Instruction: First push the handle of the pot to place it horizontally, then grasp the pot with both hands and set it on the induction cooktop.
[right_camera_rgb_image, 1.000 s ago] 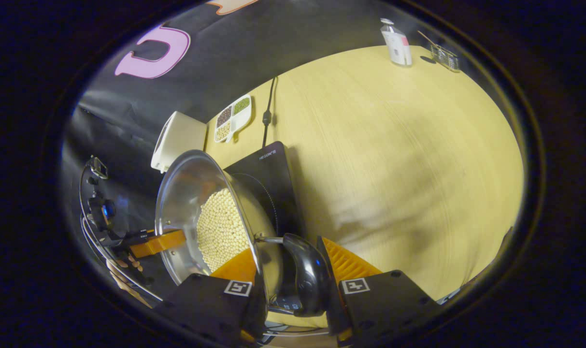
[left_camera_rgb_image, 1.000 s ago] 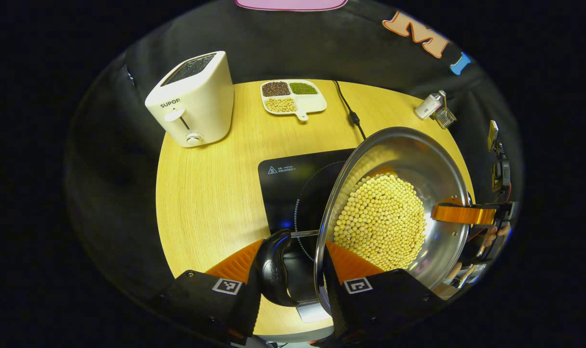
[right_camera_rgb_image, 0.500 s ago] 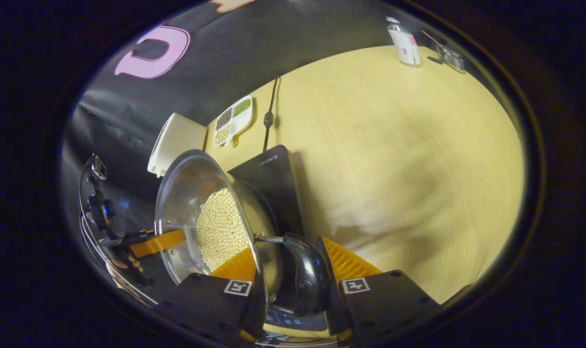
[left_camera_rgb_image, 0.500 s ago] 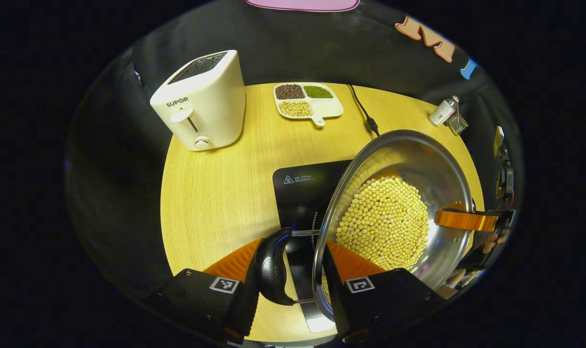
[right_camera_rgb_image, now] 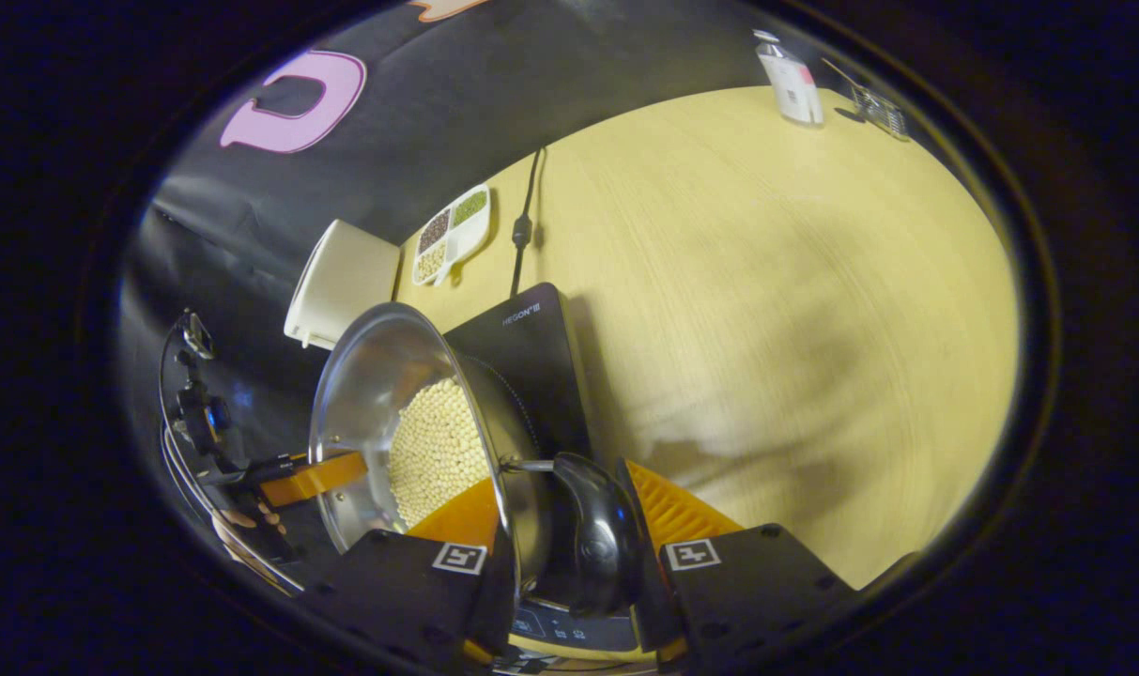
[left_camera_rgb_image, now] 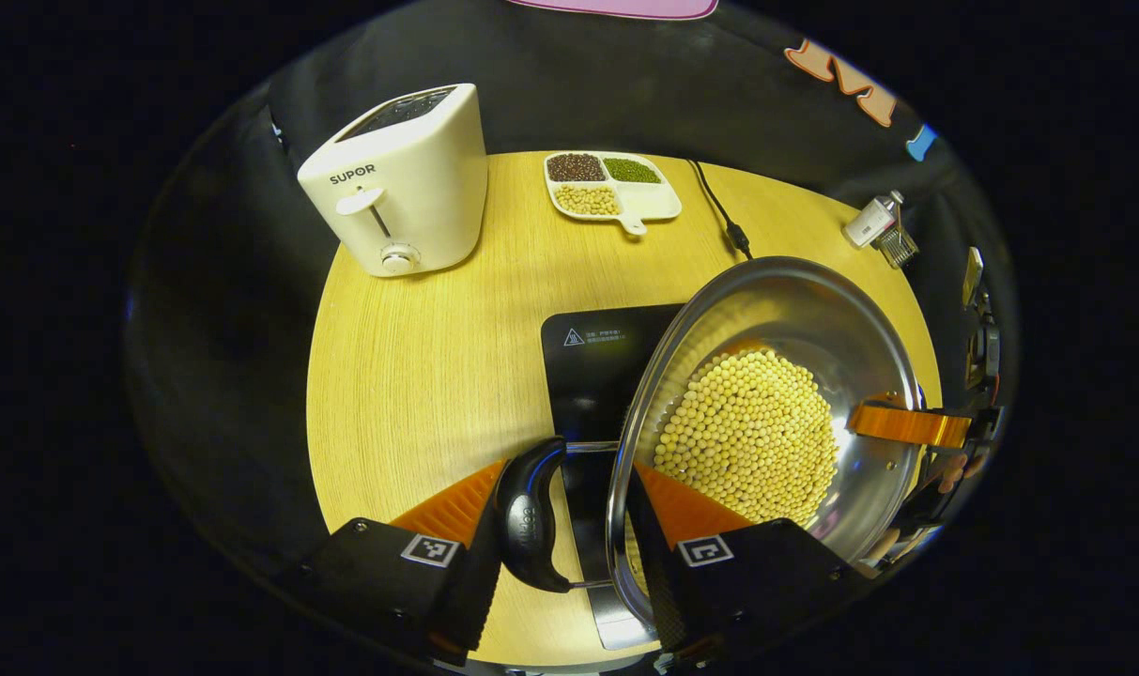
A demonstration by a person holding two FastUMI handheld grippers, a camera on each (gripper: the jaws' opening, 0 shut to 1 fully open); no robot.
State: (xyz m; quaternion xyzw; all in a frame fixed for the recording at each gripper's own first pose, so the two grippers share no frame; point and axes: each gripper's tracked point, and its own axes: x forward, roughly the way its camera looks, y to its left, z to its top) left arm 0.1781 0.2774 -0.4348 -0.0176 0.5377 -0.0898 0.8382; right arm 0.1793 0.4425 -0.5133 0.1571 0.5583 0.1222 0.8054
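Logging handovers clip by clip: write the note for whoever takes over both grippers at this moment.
Left gripper: shut across the pot's left side, one finger outside the black side handle, the other inside the rim.
Right gripper: shut the same way over the other handle.
Pot: steel, holding soybeans, carried between both grippers over the induction cooktop on the wooden table; whether it touches the glass cannot be told.
Done: pot grasped with both hands and brought over the cooktop.
Left: lower it level, centred on the ring, then open both grippers.
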